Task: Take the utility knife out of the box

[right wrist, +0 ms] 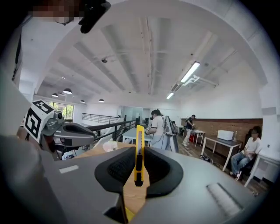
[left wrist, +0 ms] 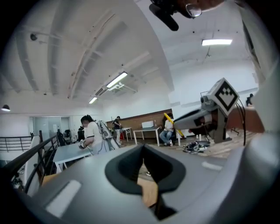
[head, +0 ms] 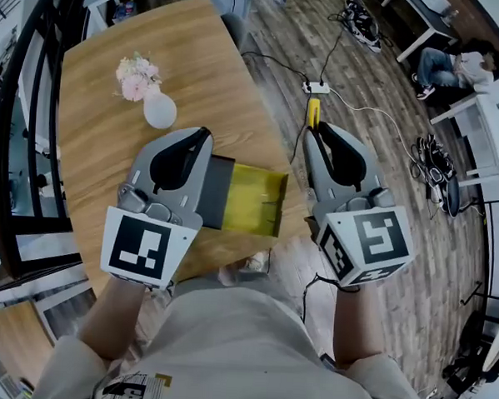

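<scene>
Yellow knife (right wrist: 139, 148) is out of the box (head: 253, 201), pinched in the right gripper (right wrist: 140, 175), with its long side pointing ahead past the jaws. The box lies on the table (head: 94, 145), nearer the left gripper (left wrist: 143, 168), whose jaws are closed and empty.

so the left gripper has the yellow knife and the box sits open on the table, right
Not quite: the right gripper has the yellow knife, clamped between its jaws, as the right gripper view shows. The left gripper holds nothing. The rest stands: the box sits open on the table.
</scene>
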Available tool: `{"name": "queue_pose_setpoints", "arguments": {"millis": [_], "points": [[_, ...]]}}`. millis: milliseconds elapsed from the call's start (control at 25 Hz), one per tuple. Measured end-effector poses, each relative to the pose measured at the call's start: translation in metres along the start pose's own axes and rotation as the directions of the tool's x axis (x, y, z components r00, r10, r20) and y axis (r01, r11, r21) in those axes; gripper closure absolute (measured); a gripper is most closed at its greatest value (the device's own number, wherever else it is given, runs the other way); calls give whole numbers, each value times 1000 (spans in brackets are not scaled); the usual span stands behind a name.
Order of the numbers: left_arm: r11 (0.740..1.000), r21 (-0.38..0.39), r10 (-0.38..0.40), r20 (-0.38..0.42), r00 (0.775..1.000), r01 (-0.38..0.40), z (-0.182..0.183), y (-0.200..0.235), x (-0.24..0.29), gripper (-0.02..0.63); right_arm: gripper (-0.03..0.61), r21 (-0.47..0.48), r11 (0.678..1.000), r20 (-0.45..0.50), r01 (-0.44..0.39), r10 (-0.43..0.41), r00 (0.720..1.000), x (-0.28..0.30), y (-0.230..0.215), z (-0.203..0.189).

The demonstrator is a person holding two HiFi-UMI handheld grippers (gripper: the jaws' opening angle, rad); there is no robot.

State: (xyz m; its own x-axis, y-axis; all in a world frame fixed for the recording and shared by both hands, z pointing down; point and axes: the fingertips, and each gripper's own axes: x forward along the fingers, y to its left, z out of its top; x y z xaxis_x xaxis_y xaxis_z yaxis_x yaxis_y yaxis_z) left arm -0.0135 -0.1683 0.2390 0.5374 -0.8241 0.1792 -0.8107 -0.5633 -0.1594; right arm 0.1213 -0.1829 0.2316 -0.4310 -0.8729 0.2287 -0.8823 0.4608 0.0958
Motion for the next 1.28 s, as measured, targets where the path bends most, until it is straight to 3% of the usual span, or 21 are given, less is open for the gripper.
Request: {"name": "queue_pose_setpoints", "arguments": {"millis": [200, 520, 920, 1080, 1280], "points": [[999, 43, 20, 81, 997, -24, 43, 2, -11, 611, 515, -31, 999, 147, 41, -36, 988, -32, -8, 59], [997, 74, -1, 210, 978, -15, 100, -5, -33, 611, 514, -79, 988, 353, 134, -98, 931, -90, -8, 113], [996, 77, 25, 327, 945, -54, 112, -11, -58, 611, 514, -68, 985, 323, 161, -131, 937, -112, -16, 85], [988, 134, 34, 286, 958, -75, 93, -19, -54, 611, 514, -46, 986, 294, 161, -140, 946, -115, -21, 71], [992, 115, 23, 190, 981, -46, 57, -28, -46, 611, 514, -30, 986, 251, 163, -150, 956, -117, -28, 50]]}}
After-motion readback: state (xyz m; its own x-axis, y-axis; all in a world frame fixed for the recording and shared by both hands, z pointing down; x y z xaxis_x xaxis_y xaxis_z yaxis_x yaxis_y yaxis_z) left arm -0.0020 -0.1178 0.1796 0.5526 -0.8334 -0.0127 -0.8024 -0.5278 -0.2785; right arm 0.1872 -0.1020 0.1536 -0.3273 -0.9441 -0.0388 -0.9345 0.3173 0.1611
